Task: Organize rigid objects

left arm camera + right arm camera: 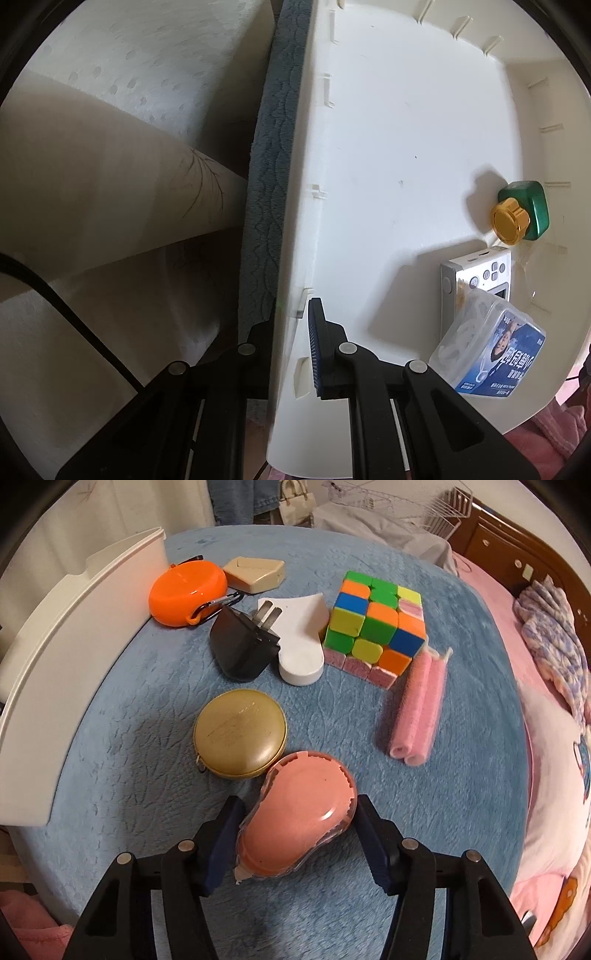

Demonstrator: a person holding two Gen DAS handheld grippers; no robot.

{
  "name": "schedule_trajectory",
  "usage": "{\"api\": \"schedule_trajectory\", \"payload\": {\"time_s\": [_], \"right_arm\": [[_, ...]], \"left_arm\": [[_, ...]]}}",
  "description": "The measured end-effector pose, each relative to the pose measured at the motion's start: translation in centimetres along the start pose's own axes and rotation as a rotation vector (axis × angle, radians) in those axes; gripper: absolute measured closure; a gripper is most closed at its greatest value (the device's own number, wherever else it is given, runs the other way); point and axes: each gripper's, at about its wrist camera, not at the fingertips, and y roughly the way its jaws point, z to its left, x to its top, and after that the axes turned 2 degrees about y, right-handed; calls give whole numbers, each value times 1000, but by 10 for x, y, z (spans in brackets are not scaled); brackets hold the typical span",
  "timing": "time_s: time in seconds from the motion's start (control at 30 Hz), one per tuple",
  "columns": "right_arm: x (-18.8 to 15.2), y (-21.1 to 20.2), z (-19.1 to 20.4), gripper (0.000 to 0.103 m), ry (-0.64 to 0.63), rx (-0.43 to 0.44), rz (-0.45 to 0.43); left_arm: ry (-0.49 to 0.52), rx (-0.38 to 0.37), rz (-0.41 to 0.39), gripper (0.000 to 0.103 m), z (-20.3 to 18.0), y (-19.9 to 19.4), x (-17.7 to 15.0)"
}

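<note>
The left gripper (291,343) points straight down, its jaws clamped on the side wall of the white bin (388,129), 1 finger inside and 1 outside. Inside the bin, against its far wall, lie a green bottle with a gold cap (521,216), a white camera (476,273) just below it, and a clear floss-pick box with a blue label (491,354) overlapping the camera's lower end.

The right gripper (295,834) tilts steeply down over the blue blanket (147,738). The pink correction tape (299,819) lies on the blanket between its 2 fingers; the jaws sit half-parted, the right pad at the tape's shell, the left just beside it, and I cannot tell whether they press. A gold round case (238,733) touches the tape's far end. Beyond it lie a black plug adapter (242,648), a white heart-shaped piece (301,642), a puzzle cube (373,627), 2 pink foam rollers (419,709), an orange round case (186,589) and a beige box (255,574)
</note>
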Motion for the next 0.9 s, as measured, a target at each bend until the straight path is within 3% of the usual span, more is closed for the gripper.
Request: {"api": "schedule_trajectory", "payload": {"time_s": [0.6, 0.9], "right_arm": [[-43, -23, 59, 42, 177, 4, 126], [-51, -36, 100, 42, 324, 50, 109]], "left_arm": [[125, -19, 36, 91, -19, 9, 3], [219, -25, 65, 91, -30, 14, 7]]}}
